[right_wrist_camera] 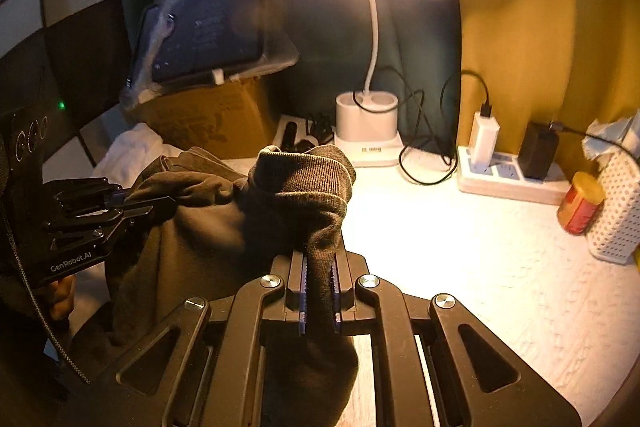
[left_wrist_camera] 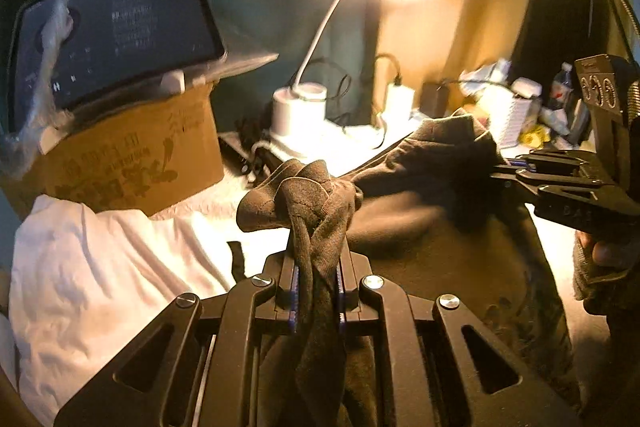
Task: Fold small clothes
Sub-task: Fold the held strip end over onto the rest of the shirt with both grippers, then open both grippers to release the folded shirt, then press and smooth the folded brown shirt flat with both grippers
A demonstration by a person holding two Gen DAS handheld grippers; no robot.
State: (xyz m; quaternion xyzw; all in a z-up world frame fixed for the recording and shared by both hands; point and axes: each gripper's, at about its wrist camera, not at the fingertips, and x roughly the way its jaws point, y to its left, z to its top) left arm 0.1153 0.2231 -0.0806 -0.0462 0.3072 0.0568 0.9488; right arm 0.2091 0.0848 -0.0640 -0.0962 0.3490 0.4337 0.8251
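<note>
Table [right_wrist_camera: 460, 251]: white, textured top, lit bright under the lamp.
Garment [right_wrist_camera: 224, 227]: dark olive-brown knit cloth, lifted above the table and slung between the 2 grippers; part of it hangs down to the table in folds.
Cardboard box [left_wrist_camera: 132, 163]: brown, printed with a dark pattern and characters too blurred to read; it stands at the back left with a white cloth [left_wrist_camera: 100, 267] bunched in front of it.
Tablet [left_wrist_camera: 116, 31]: dark screen propped tilted on the box, showing faint rows of white text that cannot be read.
Lamp [right_wrist_camera: 366, 123]: white base with a thin bent neck and a glaring head; small dark lettering on the base is unreadable.
Power strip [right_wrist_camera: 508, 183]: white, near the yellow wall, with a white charger and a black adapter plugged in.
Left gripper [left_wrist_camera: 318, 263]: fingers clenched on a twisted bunch of the garment; in the right wrist view its side reads "GenRobot.AI", and bare fingers of the hand show under it.
Right gripper [right_wrist_camera: 320, 267]: fingers clamped on a ribbed edge of the garment, which stands up above the tips.
Can [right_wrist_camera: 580, 205]: small, red and yellow label, unreadable, touching a white perforated holder.
</note>
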